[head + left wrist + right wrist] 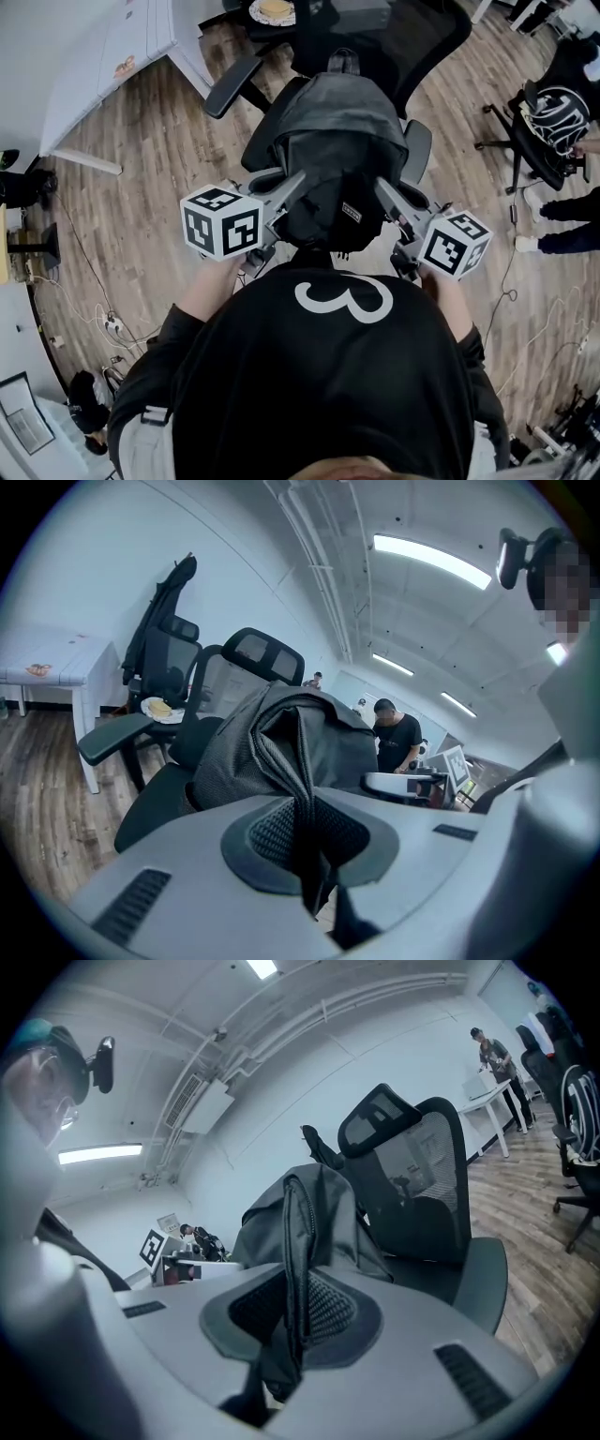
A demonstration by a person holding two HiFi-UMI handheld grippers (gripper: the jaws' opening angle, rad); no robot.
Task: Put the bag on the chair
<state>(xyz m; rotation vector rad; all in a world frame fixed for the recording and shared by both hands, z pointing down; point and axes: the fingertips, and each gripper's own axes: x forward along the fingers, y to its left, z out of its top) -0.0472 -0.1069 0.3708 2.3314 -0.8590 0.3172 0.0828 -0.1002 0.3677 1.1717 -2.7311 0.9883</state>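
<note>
The left gripper [298,181] is clamped tight on a thin fold of dark fabric at the near left edge of the bag [337,131]. In its own view the jaws are pressed together on that ridge of cloth, which rises straight ahead of them into the bag's body. The pinch is there, I judge, so that this side can be lifted and steered without the soft cloth slipping.

Just ahead of both grippers and between them, the bag hangs over the chair [412,37]. It is a slack, dark grey pack with creased, slightly shiny fabric and a darker lower part sagging toward the person. Its bulk sits above the seat [483,1279], in front of the backrest. Whether its weight already rests there I cannot tell.

The right gripper [382,187] grips the opposite near edge. Its jaws stand a little apart, closed on a thicker strap-like band that runs up ahead of them. Holding both sides keeps the bag upright and level for setting down.
</note>
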